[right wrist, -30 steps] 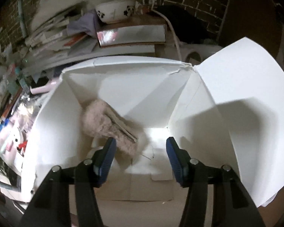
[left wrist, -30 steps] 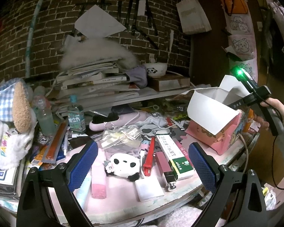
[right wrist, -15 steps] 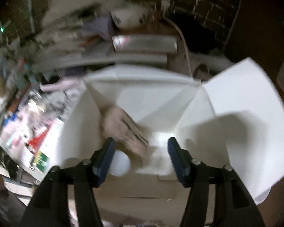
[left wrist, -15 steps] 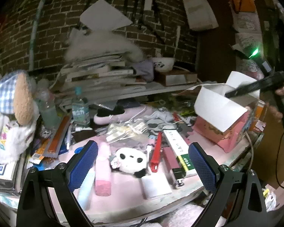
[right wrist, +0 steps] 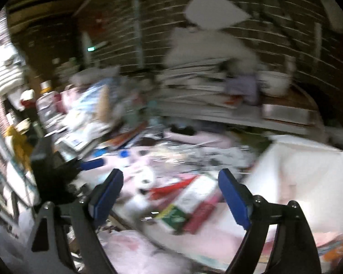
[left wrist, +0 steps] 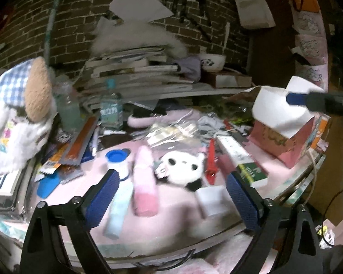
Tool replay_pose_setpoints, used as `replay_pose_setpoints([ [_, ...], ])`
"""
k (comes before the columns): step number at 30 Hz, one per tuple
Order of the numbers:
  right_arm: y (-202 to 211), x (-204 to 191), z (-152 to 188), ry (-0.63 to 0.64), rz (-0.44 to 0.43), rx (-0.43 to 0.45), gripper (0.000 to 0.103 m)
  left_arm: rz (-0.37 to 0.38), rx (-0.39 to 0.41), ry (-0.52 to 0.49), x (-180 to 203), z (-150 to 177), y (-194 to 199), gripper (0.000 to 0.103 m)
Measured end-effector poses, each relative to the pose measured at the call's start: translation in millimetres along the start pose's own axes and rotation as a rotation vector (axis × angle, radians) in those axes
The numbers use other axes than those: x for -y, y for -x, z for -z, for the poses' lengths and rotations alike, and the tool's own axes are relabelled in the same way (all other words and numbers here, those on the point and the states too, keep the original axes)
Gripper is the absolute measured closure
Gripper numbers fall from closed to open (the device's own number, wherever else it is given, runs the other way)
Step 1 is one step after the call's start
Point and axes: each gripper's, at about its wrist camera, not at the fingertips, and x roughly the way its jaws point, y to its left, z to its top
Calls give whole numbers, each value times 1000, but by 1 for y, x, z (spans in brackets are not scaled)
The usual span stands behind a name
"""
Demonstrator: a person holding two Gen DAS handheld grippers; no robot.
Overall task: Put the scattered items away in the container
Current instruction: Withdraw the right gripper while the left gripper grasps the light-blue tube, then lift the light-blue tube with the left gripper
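On the pink tabletop [left wrist: 176,207] you have the panda plush [left wrist: 183,167], pink tube [left wrist: 145,182] and green-ended box [left wrist: 242,157] left outside the white container [left wrist: 279,111], your left gripper [left wrist: 173,196] closing on nothing, right gripper [right wrist: 171,196] opening empty

Room is sitting dim; light is falling from above onto the pink table [left wrist: 171,205]. The white box [left wrist: 279,111] is glaring, near blown out in the right wrist view. Right view is smearing heavily sideways; left view is blurring only mildly. Fisheye is bending the brick wall [left wrist: 80,22], with corners going black.
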Motion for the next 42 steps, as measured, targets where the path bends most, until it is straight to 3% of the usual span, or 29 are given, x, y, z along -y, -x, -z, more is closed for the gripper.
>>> replay_pose_setpoints([
  [2,-12,-17,13,8,-27,-6,20,-10,-25,7,-5,4,-3,30],
  [7,-44,-33,38,-49,-116,-66,20,-59,-60,-3,-19,20,-3,33],
  [10,-54,-31,49,-88,-160,-105,20,-68,-60,-6,-29,26,0,47],
  [13,-58,-32,56,-95,-152,-118,20,-88,-92,-14,-37,32,-3,61],
  [16,-59,-32,59,-94,-155,-127,20,-91,-82,-28,-38,33,-2,65],
  [23,-64,-29,61,-103,-156,-144,20,-79,-97,-55,-34,32,-4,91],
  [35,-64,-27,62,-112,-157,-140,20,-106,-107,-40,-33,24,-6,92],
  [42,-66,-27,63,-112,-138,-138,20,-102,-65,-40,-31,3,-1,92],
])
